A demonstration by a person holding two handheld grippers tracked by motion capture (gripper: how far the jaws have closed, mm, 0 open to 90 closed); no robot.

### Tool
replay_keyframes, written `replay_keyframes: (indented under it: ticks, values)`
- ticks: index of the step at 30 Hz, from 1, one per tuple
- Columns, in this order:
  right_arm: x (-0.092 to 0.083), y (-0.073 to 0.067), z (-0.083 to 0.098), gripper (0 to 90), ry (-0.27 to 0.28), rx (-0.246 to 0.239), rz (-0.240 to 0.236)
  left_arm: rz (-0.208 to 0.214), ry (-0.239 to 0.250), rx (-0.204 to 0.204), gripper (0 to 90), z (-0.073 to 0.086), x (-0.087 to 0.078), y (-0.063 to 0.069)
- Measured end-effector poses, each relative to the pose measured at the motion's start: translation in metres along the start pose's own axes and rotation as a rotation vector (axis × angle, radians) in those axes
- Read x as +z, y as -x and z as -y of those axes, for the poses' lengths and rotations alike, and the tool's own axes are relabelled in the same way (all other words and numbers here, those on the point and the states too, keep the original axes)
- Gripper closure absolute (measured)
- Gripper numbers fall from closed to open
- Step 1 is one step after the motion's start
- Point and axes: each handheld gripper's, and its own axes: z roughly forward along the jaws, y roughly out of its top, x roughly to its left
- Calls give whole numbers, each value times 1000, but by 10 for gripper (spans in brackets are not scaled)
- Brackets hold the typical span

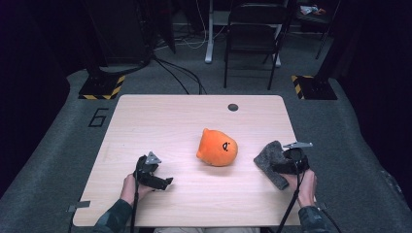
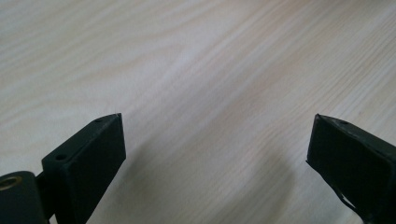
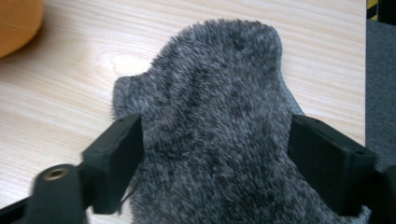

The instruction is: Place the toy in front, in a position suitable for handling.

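Note:
A grey fuzzy cloth (image 1: 269,158) lies at the right of the wooden table (image 1: 160,121). My right gripper (image 1: 281,167) sits over its near end. In the right gripper view the cloth (image 3: 219,79) lies spread between the two black jaws of my right gripper (image 3: 215,135), which stand wide apart on either side of it without pinching it. An orange plush toy (image 1: 217,147) with a small face rests in the middle of the table, and its edge (image 3: 16,21) shows at the top left of that view. My left gripper (image 1: 166,183) (image 2: 217,140) is open over bare wood at the front left, with nothing between its jaws.
A round cable hole (image 1: 233,107) sits near the table's far edge. The table's right edge (image 3: 365,70) runs close beside the cloth, with grey carpet beyond. A black chair (image 1: 252,34) and yellow-striped stand bases (image 1: 102,87) are on the floor behind the table.

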Motion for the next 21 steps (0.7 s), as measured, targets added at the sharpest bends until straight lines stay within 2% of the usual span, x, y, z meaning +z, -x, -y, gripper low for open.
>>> replay_keyframes:
  ticks: [4,6,7,9,11,15,21]
  values:
    - [0,-2,0,127,19,-28,-16,40,41,-8,51,-13,-1,1]
    - [-2,-3,-1,109,23,-24,-25,44,73,13,64,-21,-1,3]
    - [-3,-3,-1,109,34,-32,-27,59,92,15,67,-24,-1,4]
    - [-4,-4,-1,109,39,-43,-31,63,132,23,88,-31,0,7]
    - [-5,-5,0,110,40,-44,-32,83,143,39,88,-40,1,8]
    - [-9,-3,1,112,45,-26,-26,94,169,52,98,-57,10,11]
    - [-12,-3,3,118,52,-25,-24,117,198,81,126,-81,23,13]
